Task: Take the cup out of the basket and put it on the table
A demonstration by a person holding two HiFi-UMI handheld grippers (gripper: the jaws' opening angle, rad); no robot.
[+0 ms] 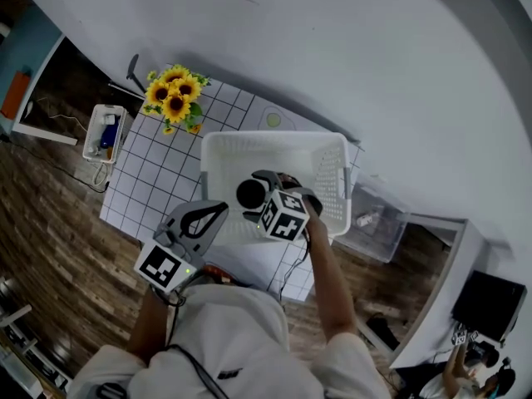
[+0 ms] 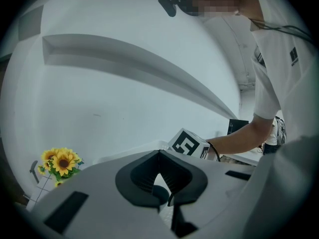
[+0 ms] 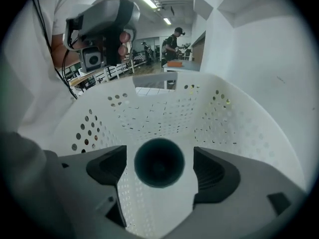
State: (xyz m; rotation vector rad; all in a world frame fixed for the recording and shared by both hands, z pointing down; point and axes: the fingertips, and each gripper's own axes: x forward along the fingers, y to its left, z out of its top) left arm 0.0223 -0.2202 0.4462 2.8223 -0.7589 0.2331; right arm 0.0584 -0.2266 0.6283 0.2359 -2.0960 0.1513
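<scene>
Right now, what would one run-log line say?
right hand-held gripper: open around cup in basket | left hand-held gripper: shut, empty | cup: not yet out

text check: nothing readable anywhere tbh | white cube with black square markers [image 1: 283, 215], centre of head view: patterns only, no letters | small dark patch on white shirt sleeve [image 2: 294, 56], upper right: too tiny to read

White wall [image 1: 374, 48], wood floor [image 1: 50, 248], ceiling strip lights [image 3: 147, 0]

White short-sleeved shirt [image 1: 224, 335] — perhaps a tee
</scene>
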